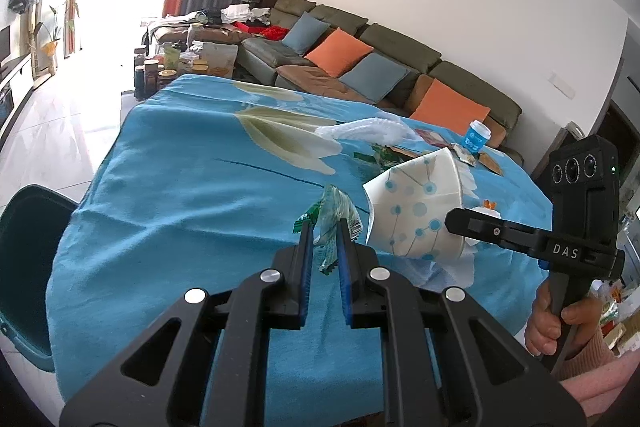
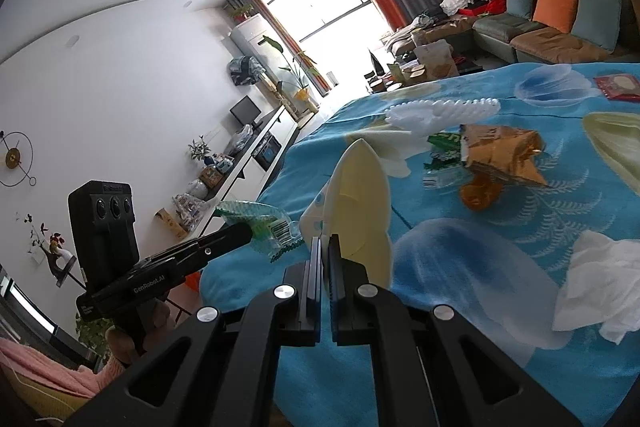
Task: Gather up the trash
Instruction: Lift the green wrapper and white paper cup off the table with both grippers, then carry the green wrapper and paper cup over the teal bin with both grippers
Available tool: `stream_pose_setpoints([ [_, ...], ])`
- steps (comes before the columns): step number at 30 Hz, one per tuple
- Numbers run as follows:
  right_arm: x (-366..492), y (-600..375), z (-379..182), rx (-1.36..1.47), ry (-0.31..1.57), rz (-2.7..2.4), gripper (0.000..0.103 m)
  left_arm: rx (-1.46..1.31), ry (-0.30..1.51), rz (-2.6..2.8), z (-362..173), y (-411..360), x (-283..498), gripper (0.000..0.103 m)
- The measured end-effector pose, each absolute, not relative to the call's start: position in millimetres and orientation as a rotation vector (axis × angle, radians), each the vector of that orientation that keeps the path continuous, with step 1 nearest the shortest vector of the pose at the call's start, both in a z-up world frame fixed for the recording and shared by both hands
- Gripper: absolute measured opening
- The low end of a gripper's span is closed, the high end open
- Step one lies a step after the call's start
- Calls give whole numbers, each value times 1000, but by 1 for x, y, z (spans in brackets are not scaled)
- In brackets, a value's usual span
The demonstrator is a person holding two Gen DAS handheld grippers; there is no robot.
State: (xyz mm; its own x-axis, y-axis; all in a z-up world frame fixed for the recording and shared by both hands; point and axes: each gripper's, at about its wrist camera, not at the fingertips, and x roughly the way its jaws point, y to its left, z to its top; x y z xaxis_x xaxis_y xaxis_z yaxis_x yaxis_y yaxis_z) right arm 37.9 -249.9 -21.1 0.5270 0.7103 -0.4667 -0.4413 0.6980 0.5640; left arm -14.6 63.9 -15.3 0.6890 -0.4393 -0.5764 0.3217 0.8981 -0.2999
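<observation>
Trash held in both grippers above the blue-covered table (image 1: pixel 168 163).
At left, the dark bin (image 1: pixel 28 267) waits beside the table; the left gripper (image 1: pixel 322 231) pinches a green wrapper (image 1: pixel 334 217) with narrow fingers, so carry it over the bin before opening. At right, the right gripper (image 2: pixel 325 247) clamps the paper bowl (image 2: pixel 360 195) by its rim; keep it tilted little.

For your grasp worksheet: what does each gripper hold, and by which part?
Left gripper pinches the green wrapper near its middle. Right gripper clamps the paper cup by its flattened wall.
</observation>
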Motion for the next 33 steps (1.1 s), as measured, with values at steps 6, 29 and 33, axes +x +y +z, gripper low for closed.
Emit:
stream_pose_setpoints([
  [6, 40, -241, -20, 394, 736, 732, 2, -184, 687, -408, -14, 72, -19, 12],
  [29, 51, -219, -20, 361, 751, 815, 2, -197, 671, -325, -7, 94, -28, 12],
  [33, 54, -213, -19, 353, 753, 833, 2, -202, 669, -305, -7, 102, -29, 12],
])
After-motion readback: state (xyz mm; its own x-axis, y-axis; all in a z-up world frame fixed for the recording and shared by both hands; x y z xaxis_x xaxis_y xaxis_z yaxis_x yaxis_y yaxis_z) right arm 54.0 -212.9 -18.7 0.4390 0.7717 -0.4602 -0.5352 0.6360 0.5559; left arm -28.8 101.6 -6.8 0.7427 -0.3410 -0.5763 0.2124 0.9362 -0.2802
